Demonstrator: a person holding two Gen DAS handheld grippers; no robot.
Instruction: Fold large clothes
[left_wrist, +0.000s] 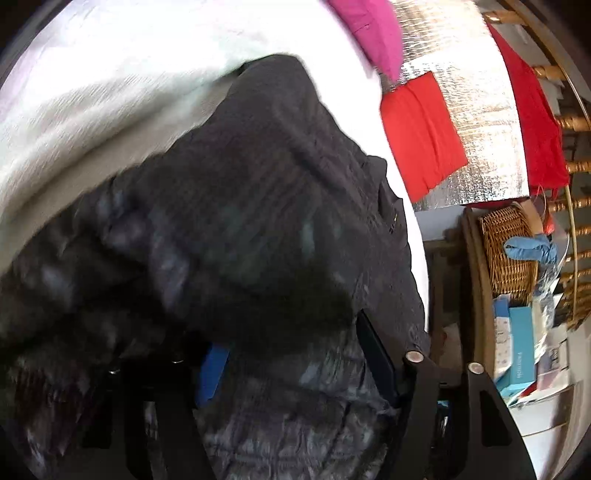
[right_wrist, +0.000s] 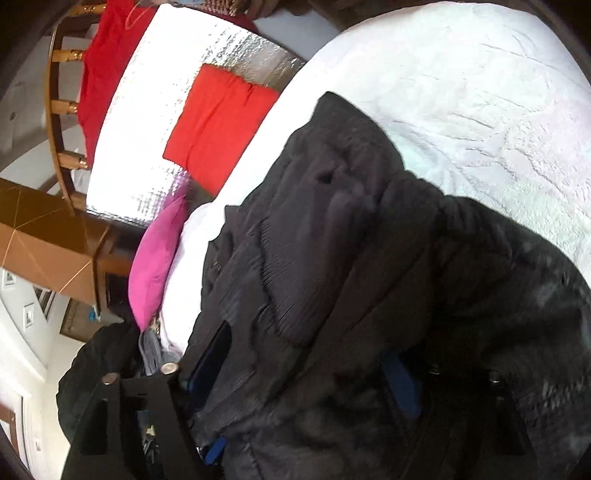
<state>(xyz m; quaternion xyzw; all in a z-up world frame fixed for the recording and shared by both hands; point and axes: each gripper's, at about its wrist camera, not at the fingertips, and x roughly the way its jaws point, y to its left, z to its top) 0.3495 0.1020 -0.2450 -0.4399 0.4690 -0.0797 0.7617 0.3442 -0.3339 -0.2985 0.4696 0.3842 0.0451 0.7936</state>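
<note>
Black quilted jacket (left_wrist: 258, 206) bunched on white bedspread (left_wrist: 92, 74), draped over both tools, blurred. Left gripper (left_wrist: 295, 354) fingers wide apart with jacket fabric heaped between; true grasp impossible to tell; same for right gripper (right_wrist: 306, 365), blue pads (right_wrist: 400, 384) half buried in cloth. Beyond: folded red cloth (left_wrist: 421, 133) on silver mat (left_wrist: 476, 110), pink garment (right_wrist: 155, 258) beside the bedspread.

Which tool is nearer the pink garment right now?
Right. The right tool, in the black jacket, has the pink garment close beside its left finger; the left tool sees it far across the white bedding.
</note>
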